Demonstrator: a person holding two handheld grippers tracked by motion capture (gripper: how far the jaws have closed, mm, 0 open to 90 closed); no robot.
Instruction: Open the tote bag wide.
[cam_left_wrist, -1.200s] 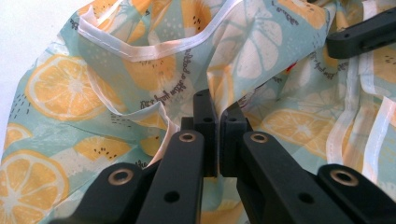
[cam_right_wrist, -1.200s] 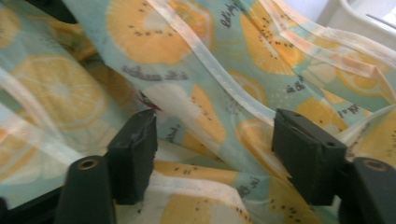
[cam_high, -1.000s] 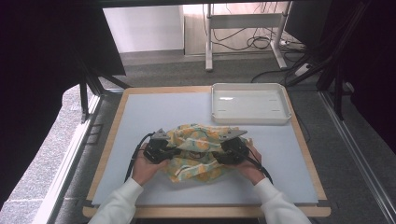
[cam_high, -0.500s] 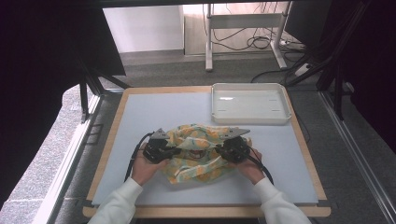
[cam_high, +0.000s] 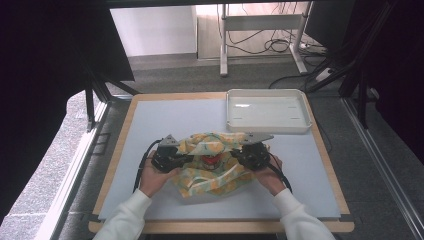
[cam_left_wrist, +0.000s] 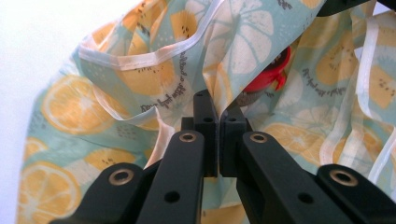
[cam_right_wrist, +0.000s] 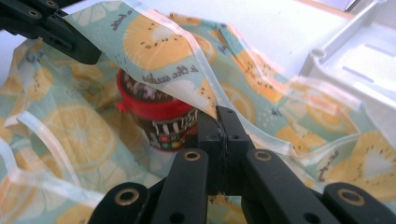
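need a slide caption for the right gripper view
Right gripper shut on the hem of a citrus-print cloth, a red-lidded candy cup sitting inside its folds.

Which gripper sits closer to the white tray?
The right gripper, clamping the fruit-print cloth just below the tray; the left gripper grips the cloth's far side.

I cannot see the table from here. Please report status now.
Left gripper and right gripper both shut on the fruit-print cloth. Right jaws just closed. Red-lidded cup inside. White tray apart, nothing blocking.
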